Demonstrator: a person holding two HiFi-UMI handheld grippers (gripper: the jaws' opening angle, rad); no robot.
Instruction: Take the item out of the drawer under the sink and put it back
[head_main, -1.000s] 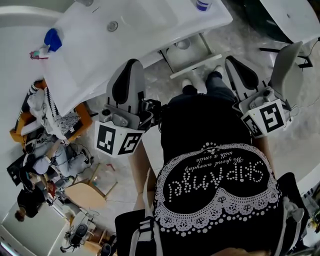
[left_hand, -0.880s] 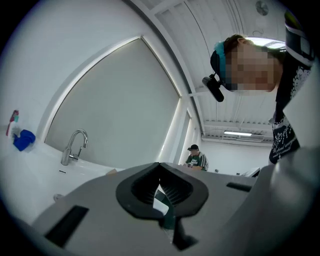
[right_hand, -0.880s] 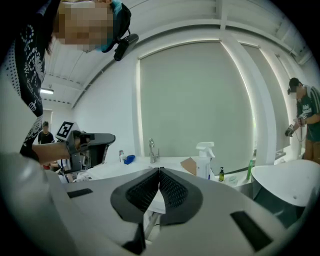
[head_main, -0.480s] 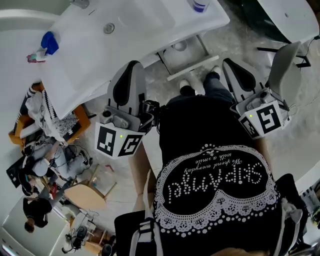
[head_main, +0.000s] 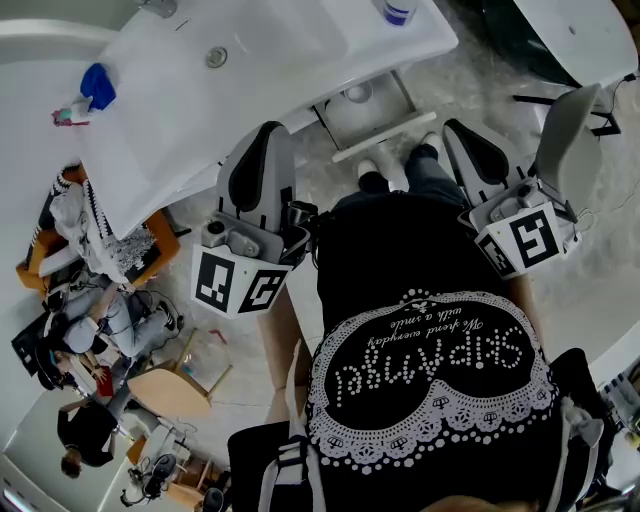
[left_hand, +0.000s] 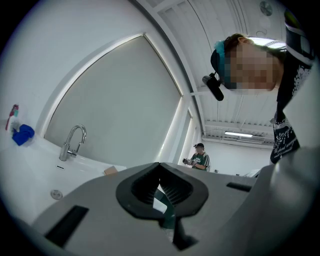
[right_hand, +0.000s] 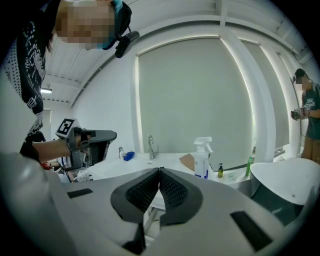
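Note:
In the head view I stand before a white sink counter (head_main: 200, 110). Under it a white drawer (head_main: 378, 143) juts out toward my feet, with a round pale item (head_main: 358, 92) in it. My left gripper (head_main: 268, 130) hangs level below the counter's front edge, left of the drawer. My right gripper (head_main: 458, 128) is to the drawer's right. In the left gripper view the left gripper (left_hand: 160, 166) is shut and empty, with the tap (left_hand: 72, 140) beyond it. The right gripper (right_hand: 159, 171) is shut on nothing in its own view and points at the counter.
A white spray bottle (right_hand: 202, 157) and a blue thing (head_main: 97, 85) stand on the counter. An orange crate with clothes (head_main: 100, 235) and other clutter fill the floor at left. A white tub (right_hand: 285, 185) stands at right. A person (left_hand: 200, 156) stands far off.
Both grippers keep their place and stay shut. A person at the lower left of the head view has walked toward the bottom edge.

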